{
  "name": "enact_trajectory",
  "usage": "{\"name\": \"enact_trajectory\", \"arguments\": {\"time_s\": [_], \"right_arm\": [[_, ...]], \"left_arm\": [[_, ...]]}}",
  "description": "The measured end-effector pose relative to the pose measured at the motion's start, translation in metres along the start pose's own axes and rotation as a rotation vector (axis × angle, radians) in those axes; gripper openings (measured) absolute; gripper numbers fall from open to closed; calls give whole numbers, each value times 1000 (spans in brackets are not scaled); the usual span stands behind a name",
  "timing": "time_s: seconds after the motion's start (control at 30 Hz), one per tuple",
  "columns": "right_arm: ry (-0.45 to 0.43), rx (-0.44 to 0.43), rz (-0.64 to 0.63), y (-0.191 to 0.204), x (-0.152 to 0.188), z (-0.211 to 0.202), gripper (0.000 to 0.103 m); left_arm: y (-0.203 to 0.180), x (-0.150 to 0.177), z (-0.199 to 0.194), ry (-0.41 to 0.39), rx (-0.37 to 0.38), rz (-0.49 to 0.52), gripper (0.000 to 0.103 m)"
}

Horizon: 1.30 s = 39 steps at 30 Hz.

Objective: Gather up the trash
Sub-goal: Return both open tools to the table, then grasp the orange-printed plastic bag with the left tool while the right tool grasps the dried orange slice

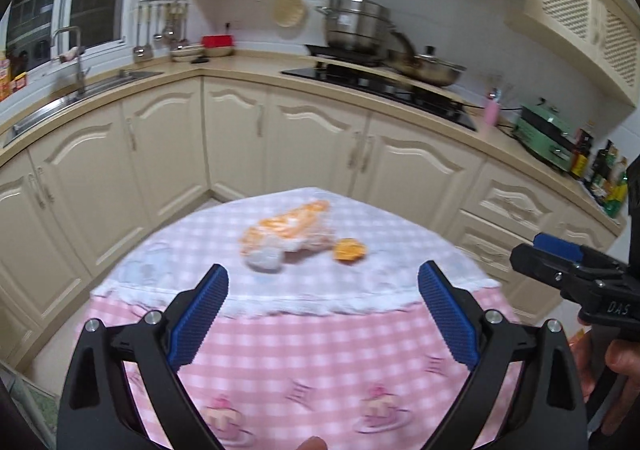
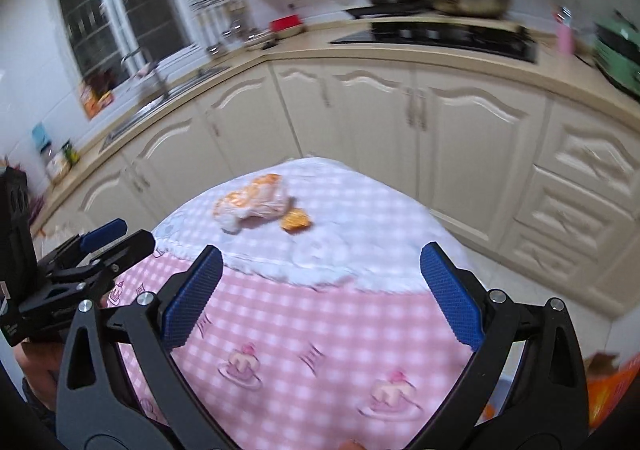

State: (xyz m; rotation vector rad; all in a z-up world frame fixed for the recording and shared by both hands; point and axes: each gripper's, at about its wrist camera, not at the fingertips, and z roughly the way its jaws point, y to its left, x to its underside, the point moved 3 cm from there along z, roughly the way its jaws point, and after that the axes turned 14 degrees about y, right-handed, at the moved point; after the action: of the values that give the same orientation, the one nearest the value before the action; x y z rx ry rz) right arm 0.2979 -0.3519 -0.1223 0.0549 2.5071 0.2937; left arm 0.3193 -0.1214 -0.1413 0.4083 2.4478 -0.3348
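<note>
An orange and clear crumpled plastic wrapper (image 1: 286, 234) (image 2: 252, 199) lies on the far part of a table under a pink and white checked cloth (image 1: 320, 350) (image 2: 320, 330). A small orange peel piece (image 1: 349, 250) (image 2: 295, 220) sits just right of it. My left gripper (image 1: 323, 282) is open above the near half of the table, nothing between its blue pads. My right gripper (image 2: 320, 266) is open too, also short of the trash. Each gripper shows at the edge of the other's view, the right gripper (image 1: 532, 250) on the right and the left gripper (image 2: 124, 234) on the left.
Cream kitchen cabinets (image 1: 280, 137) wrap around behind the table. The counter carries a sink with a faucet (image 1: 76, 65), a black stove with steel pots (image 1: 360, 29) and bottles (image 1: 608, 177) at the right. An orange object (image 2: 612, 390) sits low right by the floor.
</note>
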Motion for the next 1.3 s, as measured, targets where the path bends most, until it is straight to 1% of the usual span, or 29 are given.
{"name": "enact_trajectory", "arguments": {"time_s": [0.1,0.23,0.43,0.53,0.63,0.73,0.8,0.87,0.9,0.93,0.97,1.0,1.03,1.07,1.1,1.13,1.17,1.2,1.23,1.3], "right_arm": [[26,-1,-34,13,-10,21,97],[68,4,-50,17,-19,50,97],[137,22,-52,4,-26,91,97],[172,27,-54,-4,-29,110,97],[198,27,-64,-9,-33,128,97],[234,21,-77,-11,-36,150,97],[248,15,-88,-9,-39,163,97],[251,13,-99,-6,-43,171,97],[256,10,-112,-3,-45,177,97],[269,12,-127,0,-47,184,97],[279,17,-137,3,-47,189,96],[285,21,-149,7,-48,194,95],[290,17,-158,9,-48,199,84],[289,26,-169,12,-48,202,72],[274,58,-188,14,-47,202,65],[269,80,-199,16,-46,201,47],[269,76,-199,16,-46,200,40],[277,45,-192,16,-44,197,40],[279,31,-195,16,-42,195,40],[279,25,-200,17,-36,189,40]], "left_arm": [[20,-5,10,11,-29,1,94],[35,-15,36,33,-69,49,94],[40,-37,102,99,-88,169,94],[44,-46,132,122,-119,220,94],[44,-54,160,152,-144,305,94],[41,-60,182,189,-137,376,94],[35,-62,195,213,-117,421,94],[31,-63,203,224,-89,434,93],[30,-63,205,229,-69,429,92],[30,-63,207,234,-50,420,70],[30,-63,210,264,-25,398,54],[33,-63,211,272,-14,375,46],[36,-64,210,279,13,337,44],[37,-65,209,282,22,317,42],[39,-63,207,283,18,300,42],[41,-60,203,283,8,281,41],[44,-57,201,282,10,269,41],[46,-54,197,280,11,252,40],[49,-49,189,272,10,231,40],[53,-40,173,251,16,189,40]]}}
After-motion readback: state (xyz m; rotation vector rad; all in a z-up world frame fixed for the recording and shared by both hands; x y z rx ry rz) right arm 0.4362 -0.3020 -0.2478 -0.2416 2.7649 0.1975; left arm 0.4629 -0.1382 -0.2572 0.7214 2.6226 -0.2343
